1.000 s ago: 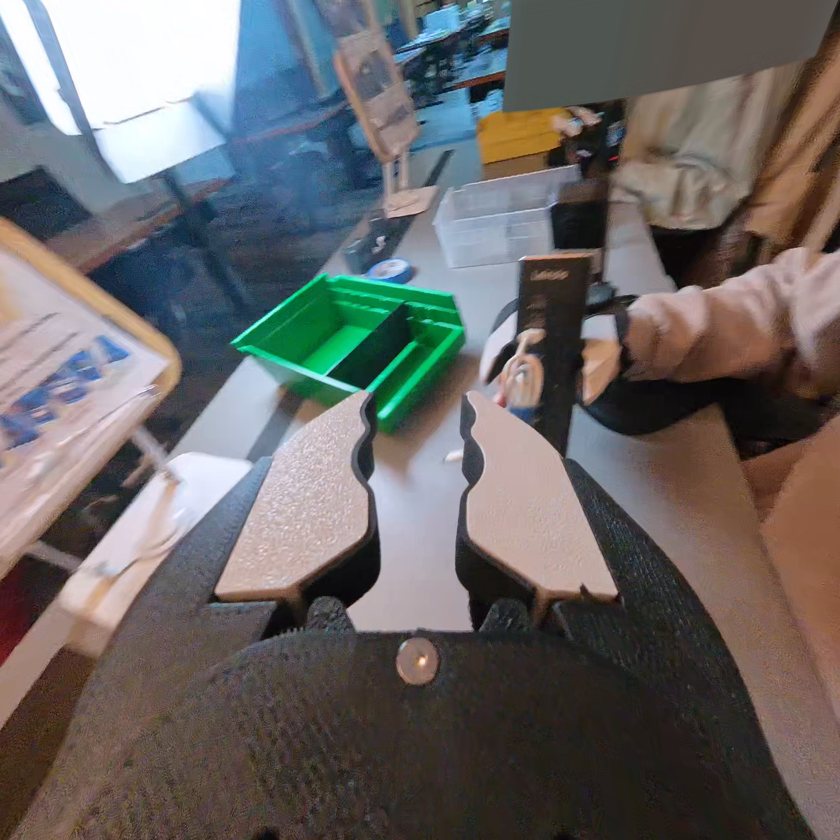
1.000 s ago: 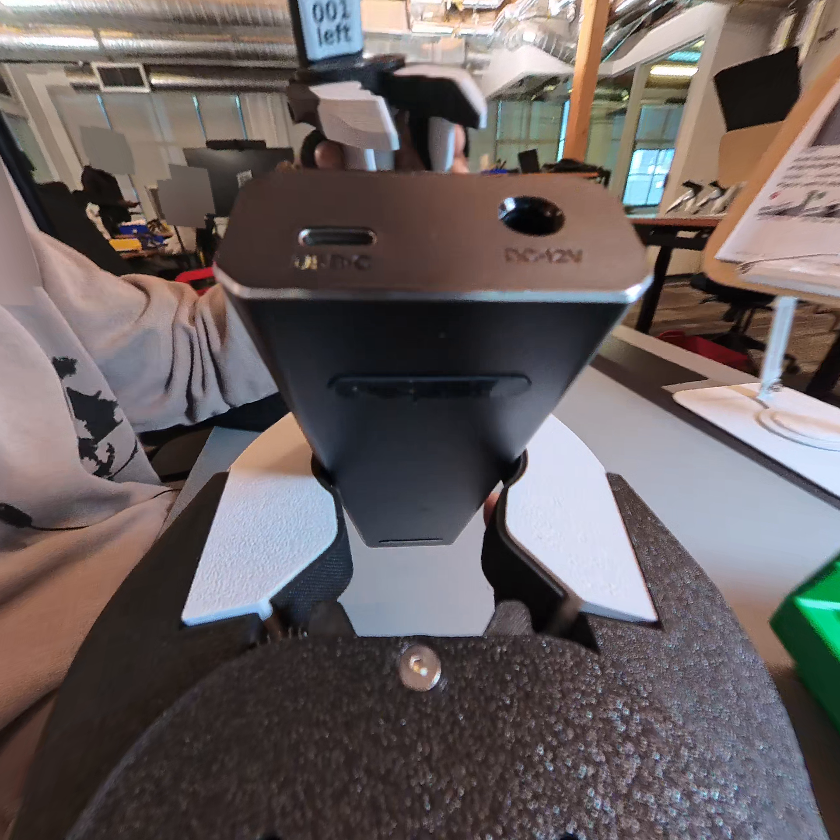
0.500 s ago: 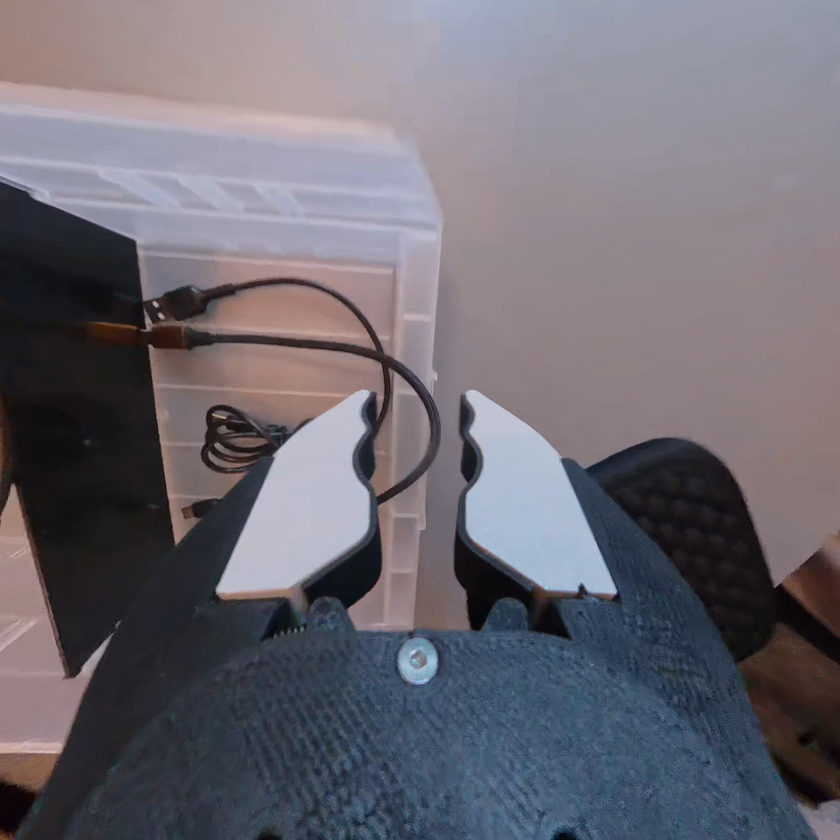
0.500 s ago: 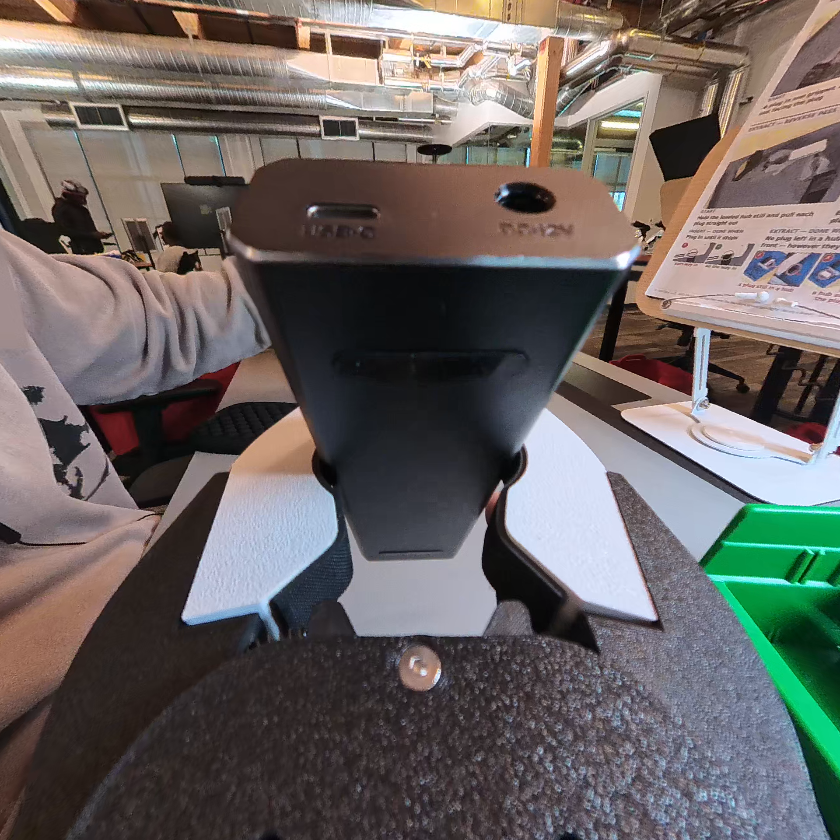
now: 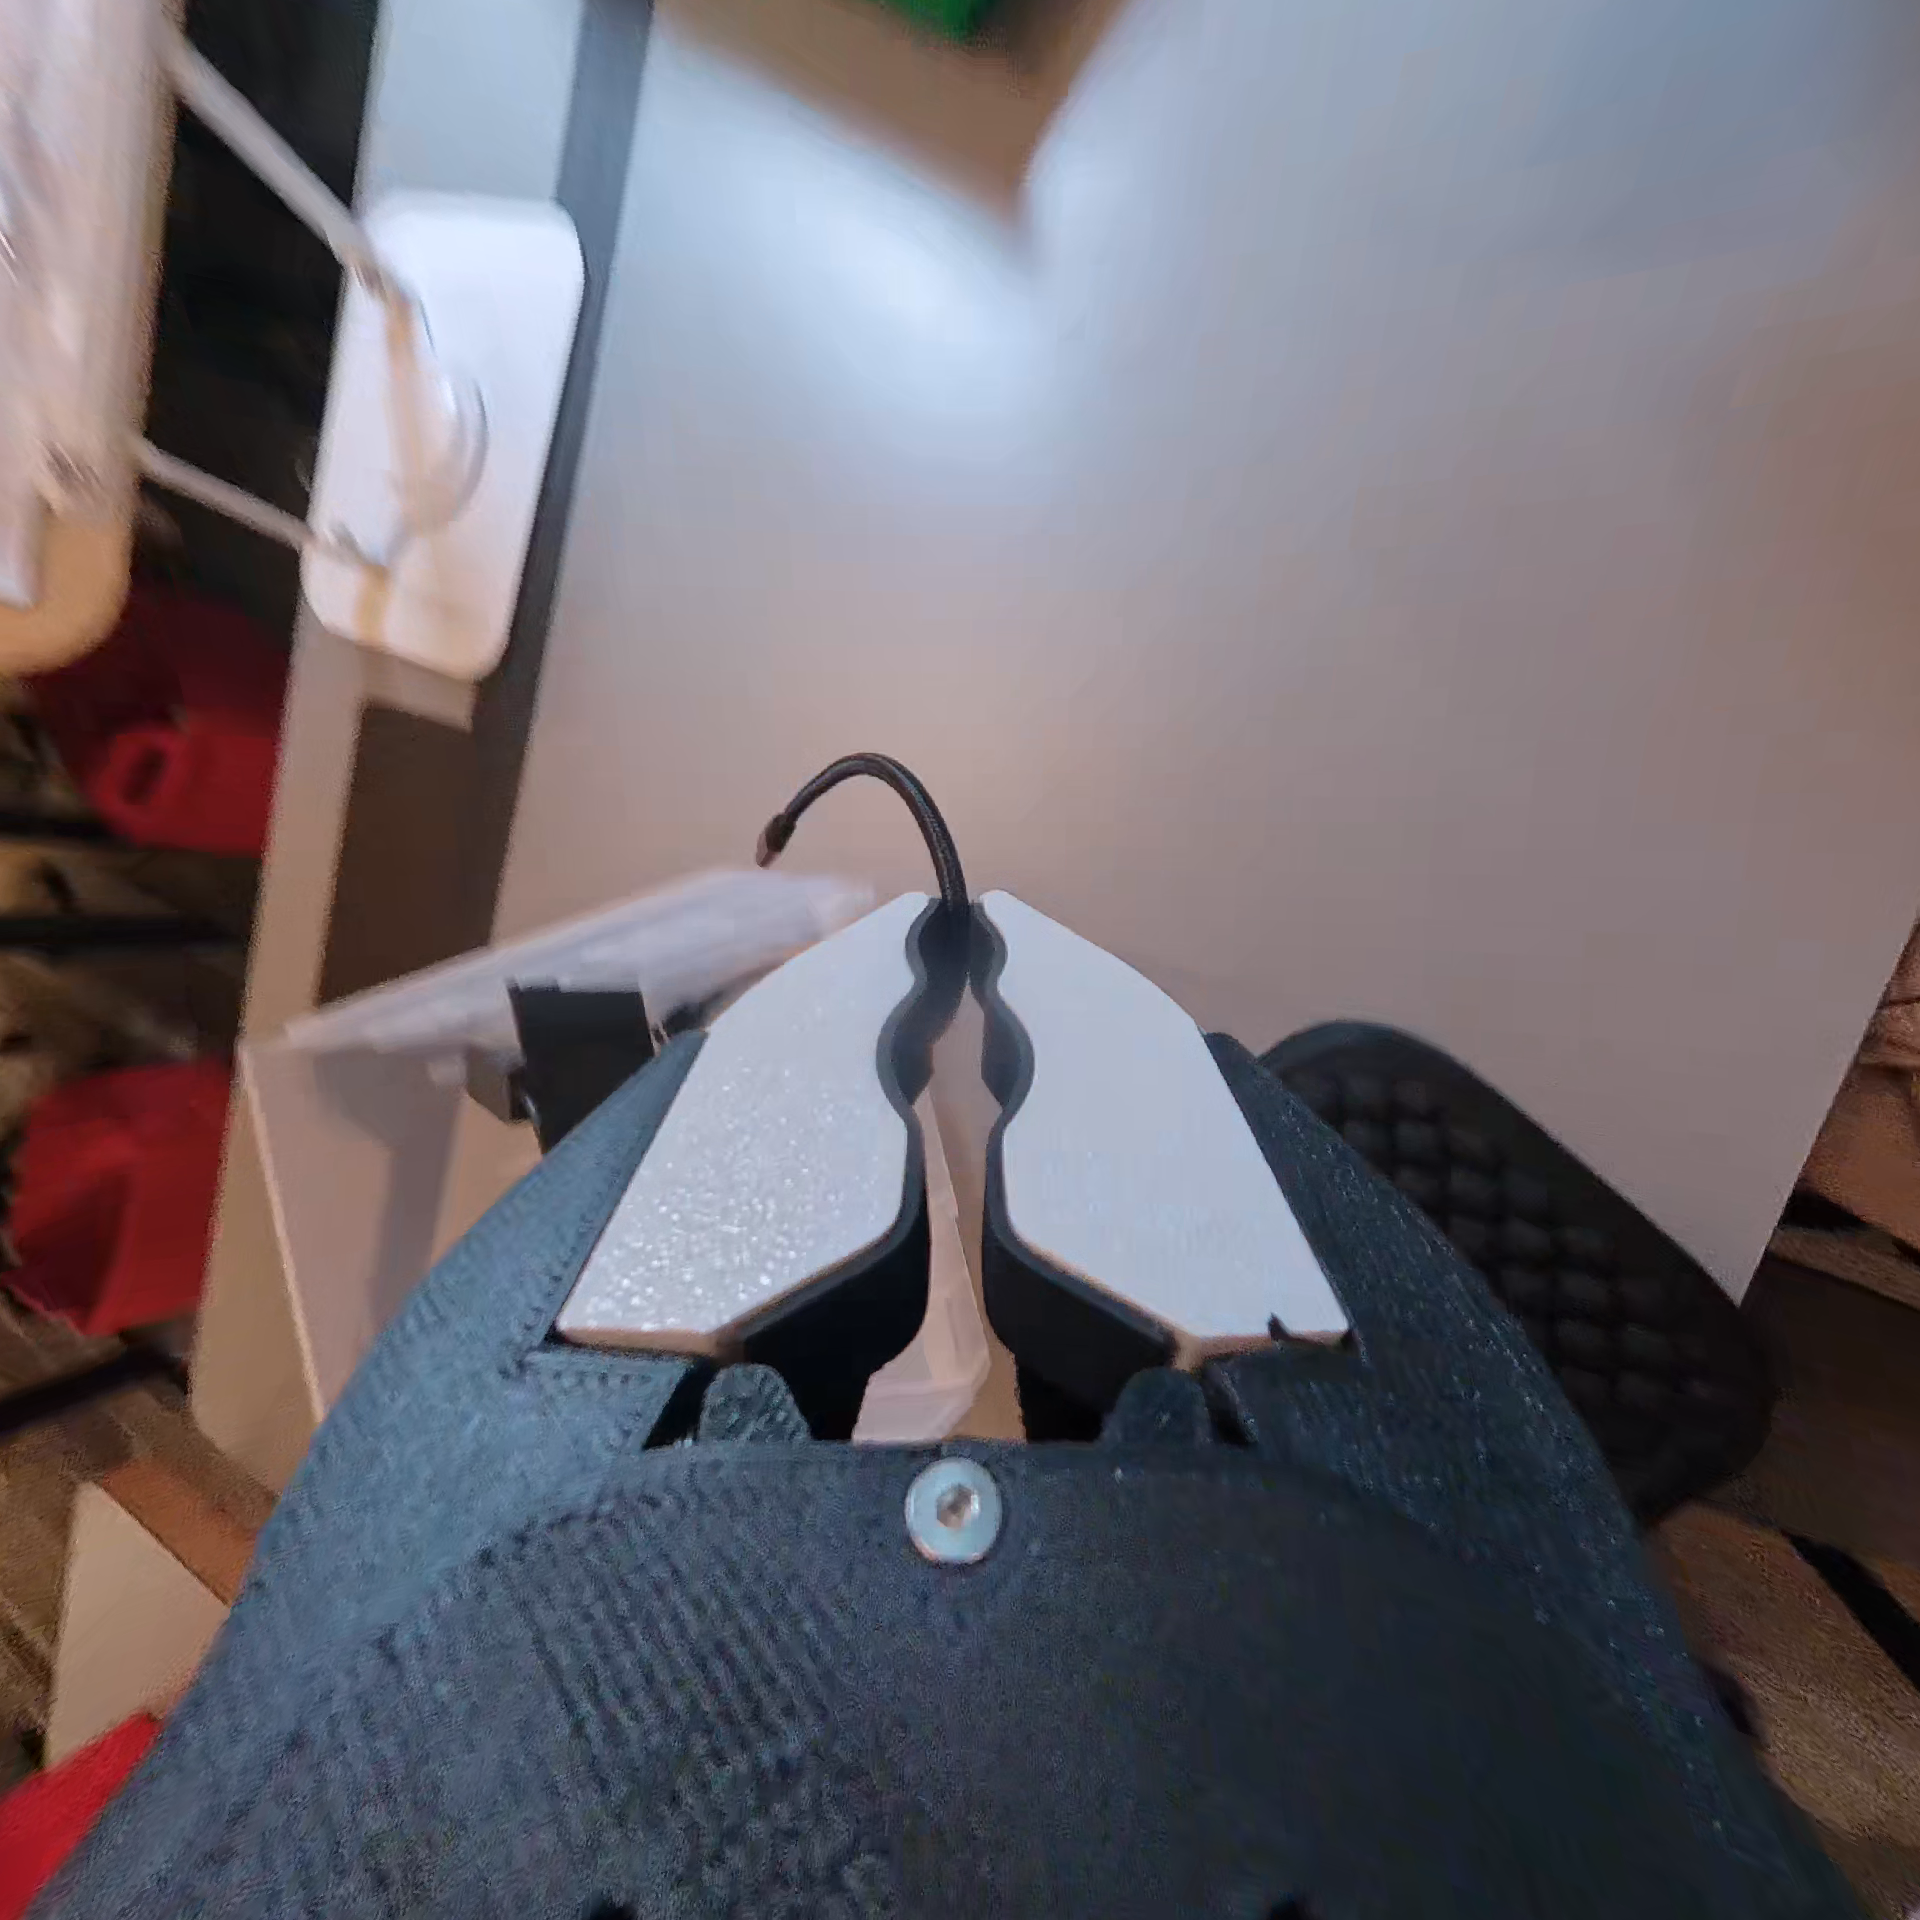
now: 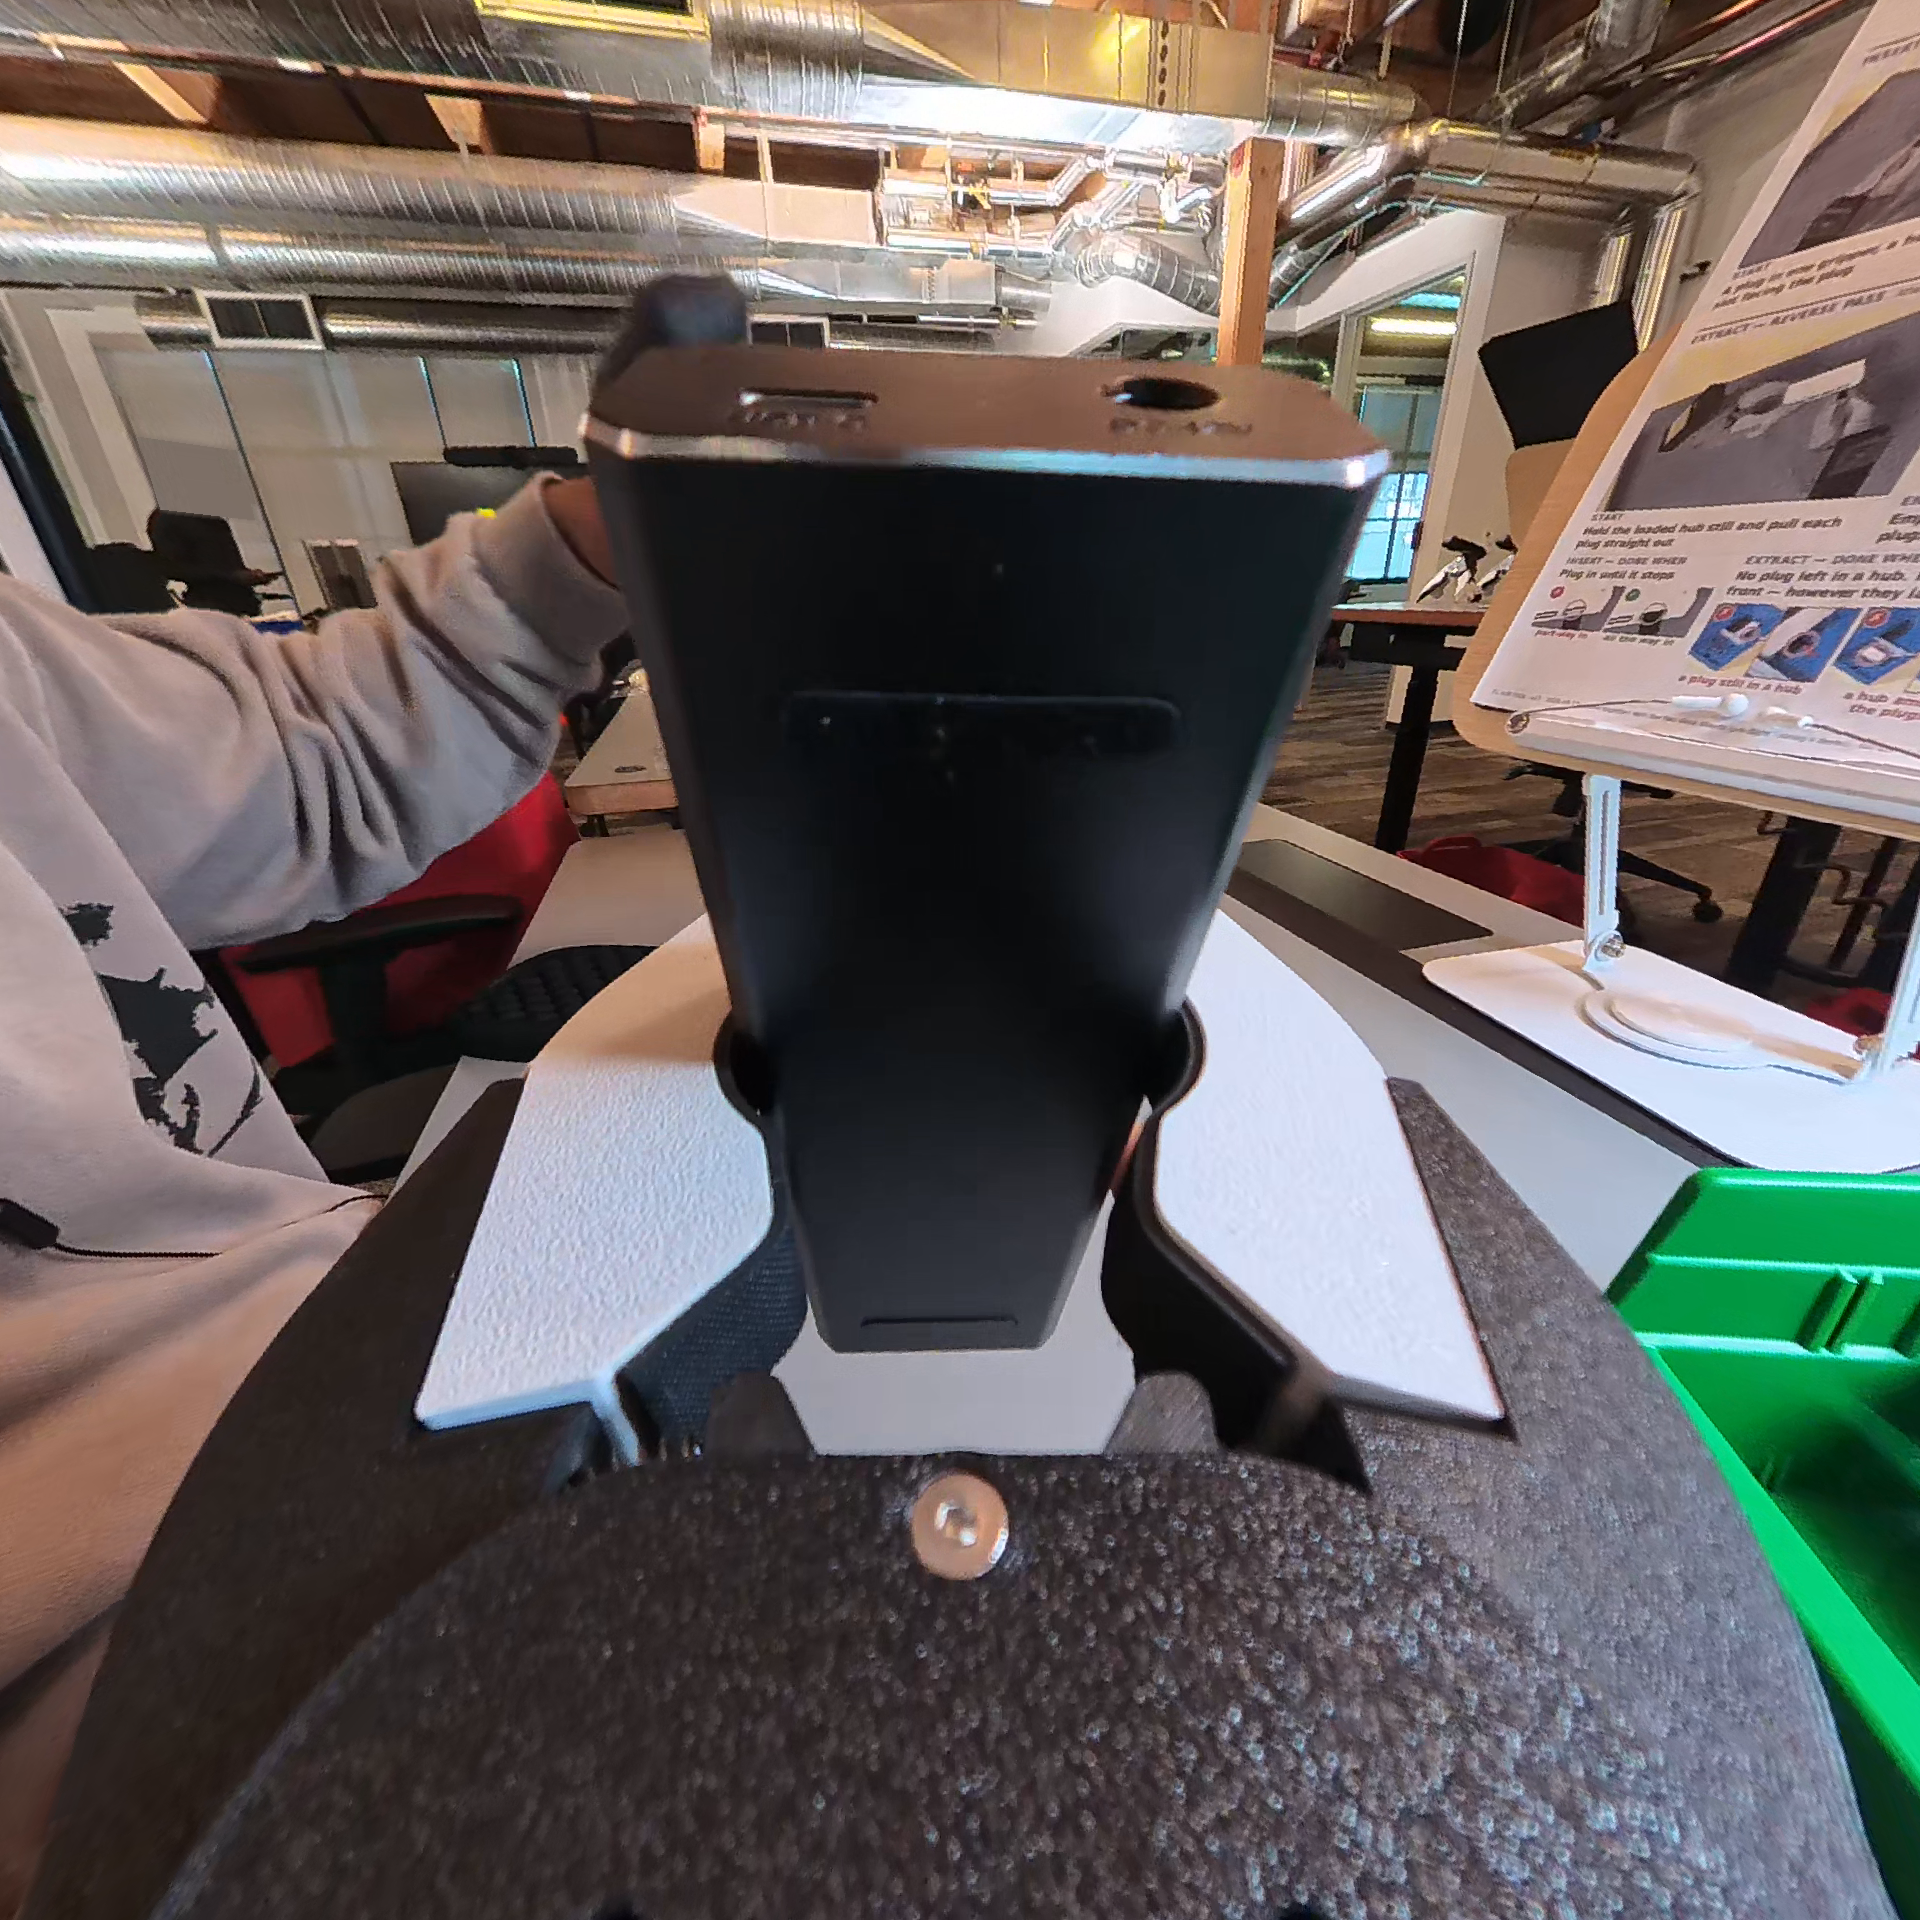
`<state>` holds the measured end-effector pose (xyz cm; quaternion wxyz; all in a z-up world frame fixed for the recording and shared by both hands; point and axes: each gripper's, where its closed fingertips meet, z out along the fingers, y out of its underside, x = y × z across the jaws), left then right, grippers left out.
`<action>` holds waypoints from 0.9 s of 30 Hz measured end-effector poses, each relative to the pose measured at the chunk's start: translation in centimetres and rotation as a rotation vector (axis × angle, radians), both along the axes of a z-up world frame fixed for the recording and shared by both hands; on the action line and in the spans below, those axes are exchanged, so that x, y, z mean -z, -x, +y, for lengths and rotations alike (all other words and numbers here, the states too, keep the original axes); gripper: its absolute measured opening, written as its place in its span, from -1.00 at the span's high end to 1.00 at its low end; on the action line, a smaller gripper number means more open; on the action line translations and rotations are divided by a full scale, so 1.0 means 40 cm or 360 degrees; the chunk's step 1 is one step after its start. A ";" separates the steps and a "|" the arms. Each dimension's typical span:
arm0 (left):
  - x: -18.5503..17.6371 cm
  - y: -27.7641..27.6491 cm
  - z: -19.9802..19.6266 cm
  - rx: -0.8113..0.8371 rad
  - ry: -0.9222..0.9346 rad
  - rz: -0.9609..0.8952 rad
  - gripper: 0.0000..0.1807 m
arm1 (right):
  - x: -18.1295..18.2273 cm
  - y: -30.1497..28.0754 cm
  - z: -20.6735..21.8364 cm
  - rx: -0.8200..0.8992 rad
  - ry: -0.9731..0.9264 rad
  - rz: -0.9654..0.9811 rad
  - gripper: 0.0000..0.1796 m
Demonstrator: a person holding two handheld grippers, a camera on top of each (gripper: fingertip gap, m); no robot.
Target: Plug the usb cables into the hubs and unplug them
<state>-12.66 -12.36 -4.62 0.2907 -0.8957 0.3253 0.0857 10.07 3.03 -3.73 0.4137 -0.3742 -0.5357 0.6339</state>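
My left gripper [image 5: 954,906] pinches a black USB cable [image 5: 914,805]; my right gripper [image 6: 961,1049] clamps the upright black hub [image 6: 977,748]; I should regrip nearer the plug, I judge, before aligning.

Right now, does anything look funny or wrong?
Slightly odd: the left tongs pinch the black cable on its cord, its loose end curling away. The right tongs hold the black hub upright.

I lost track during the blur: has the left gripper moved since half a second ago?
Yes. The left gripper has swung off the clear bin, which now shows low at its left, and has shut on a black cable.
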 end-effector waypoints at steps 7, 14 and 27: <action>-0.093 -0.239 0.045 0.0402 -0.0405 -0.0304 0.95 | -0.013 -0.008 0.011 0.0023 0.0029 0.0036 0.20; -0.026 -0.350 0.114 0.0481 -0.0317 -0.1304 0.95 | -0.028 -0.031 0.055 0.0108 0.0056 0.0082 0.20; 0.259 -0.205 0.208 -0.0154 -0.0060 -0.1722 0.95 | -0.023 -0.038 0.074 0.0119 0.0063 0.0076 0.20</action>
